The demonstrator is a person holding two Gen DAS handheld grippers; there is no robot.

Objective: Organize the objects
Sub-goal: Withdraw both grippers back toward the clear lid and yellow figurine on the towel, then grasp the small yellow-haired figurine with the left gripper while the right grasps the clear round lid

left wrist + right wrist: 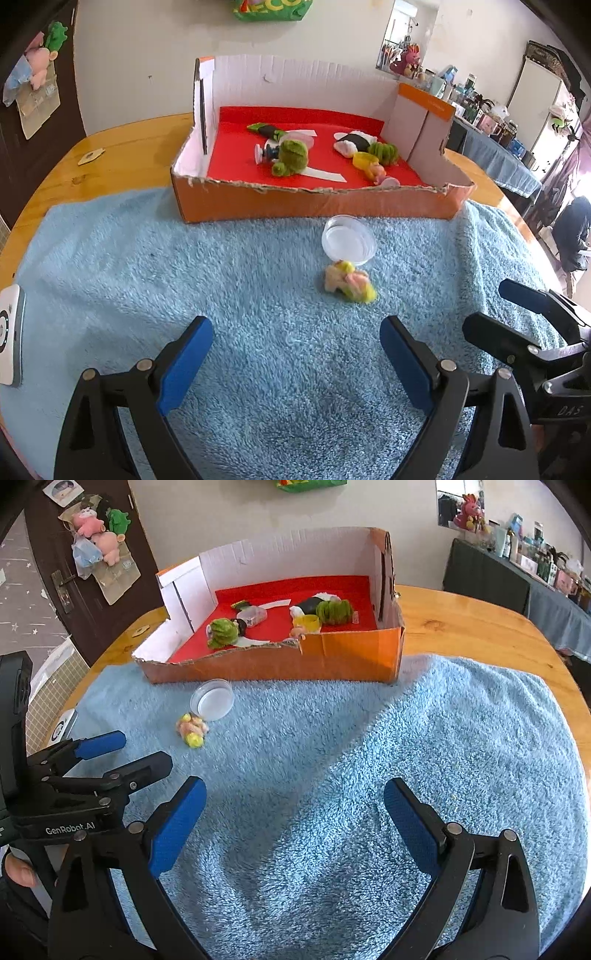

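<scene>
Covering the wooden desk point(122, 136), a blue towel point(184, 266) is carrying a small figurine point(349, 280) and clear lid point(349, 243) at frame centre, before the sorting box point(314, 203), while both hand-held grippers, left point(295, 363) and right point(293, 829), are standing wide open, holding nothing.

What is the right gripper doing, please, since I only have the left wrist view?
Observer: The right gripper is open above the blue towel, with nothing between its fingers.
Operator: Is the towel to its right clear?
Observer: Yes, bare right up to the wooden table.
Operator: Can you see who holds the left gripper?
Observer: Only a thumb, below its body.
</scene>
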